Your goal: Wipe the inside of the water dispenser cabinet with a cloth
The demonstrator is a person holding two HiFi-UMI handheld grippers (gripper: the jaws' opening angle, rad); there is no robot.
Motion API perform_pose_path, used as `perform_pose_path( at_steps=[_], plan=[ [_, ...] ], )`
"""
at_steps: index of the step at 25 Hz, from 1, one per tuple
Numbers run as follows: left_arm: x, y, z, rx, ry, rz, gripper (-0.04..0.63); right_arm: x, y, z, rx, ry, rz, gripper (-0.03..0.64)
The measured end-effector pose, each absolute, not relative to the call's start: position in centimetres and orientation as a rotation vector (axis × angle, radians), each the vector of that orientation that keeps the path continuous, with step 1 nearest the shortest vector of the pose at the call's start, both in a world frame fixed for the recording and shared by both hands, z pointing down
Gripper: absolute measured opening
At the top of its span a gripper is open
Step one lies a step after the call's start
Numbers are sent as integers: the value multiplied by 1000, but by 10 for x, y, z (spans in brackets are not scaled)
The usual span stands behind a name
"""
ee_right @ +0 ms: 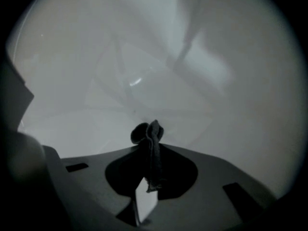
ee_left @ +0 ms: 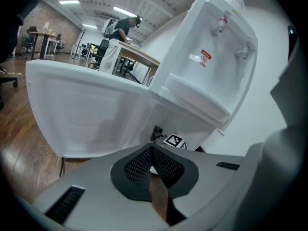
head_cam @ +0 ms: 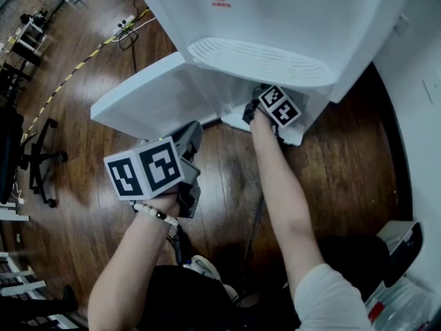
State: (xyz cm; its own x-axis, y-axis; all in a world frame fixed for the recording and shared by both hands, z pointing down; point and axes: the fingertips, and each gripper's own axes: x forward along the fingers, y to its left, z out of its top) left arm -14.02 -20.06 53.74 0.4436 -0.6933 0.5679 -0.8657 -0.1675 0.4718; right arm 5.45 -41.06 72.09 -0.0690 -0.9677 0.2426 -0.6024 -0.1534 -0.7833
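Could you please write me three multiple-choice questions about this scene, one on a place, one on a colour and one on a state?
1. Where is the right hand-held gripper?
A. Raised above the dispenser's top.
B. Inside the open cabinet of the water dispenser.
C. Down at the person's side.

2. What colour is the cabinet door?
A. Red.
B. Black.
C. White.

3. What is the state of the left hand-held gripper?
A. Shut and empty.
B. Shut on a bottle.
C. Wide open.

Answers:
1 B: the head view shows the person's right arm reaching into the cabinet.
2 C: the open door is white like the dispenser's body.
3 A: its jaws meet with nothing between them. The dark cloth is pinched in the right hand-held gripper instead.
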Motion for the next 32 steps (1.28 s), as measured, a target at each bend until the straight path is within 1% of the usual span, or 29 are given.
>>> perform_pose_path(
  at_steps=[6,12,18,24,28,32],
  plan=[
    [-138,-201,538,1924,-1306,286,-6,56,-405,750,-1760,1568,-1245,46],
    [-138,-200,538,1930,-1302,287,-6,62,-399,753,-1806,1540,-1226,55],
    [-134,-198,537,1949,-1271,283,-6,67,-394,729,-1875,1592,-1110,54],
    [-130,-196,533,1968,-1235,264,-6,85,-389,664,-1838,1586,-910,54],
    [-127,-196,532,1974,-1214,259,-6,90,-387,641,-1749,1534,-916,54],
    [-126,-194,531,1976,-1209,258,-6,97,-387,662,-1769,1475,-977,54]
  ],
)
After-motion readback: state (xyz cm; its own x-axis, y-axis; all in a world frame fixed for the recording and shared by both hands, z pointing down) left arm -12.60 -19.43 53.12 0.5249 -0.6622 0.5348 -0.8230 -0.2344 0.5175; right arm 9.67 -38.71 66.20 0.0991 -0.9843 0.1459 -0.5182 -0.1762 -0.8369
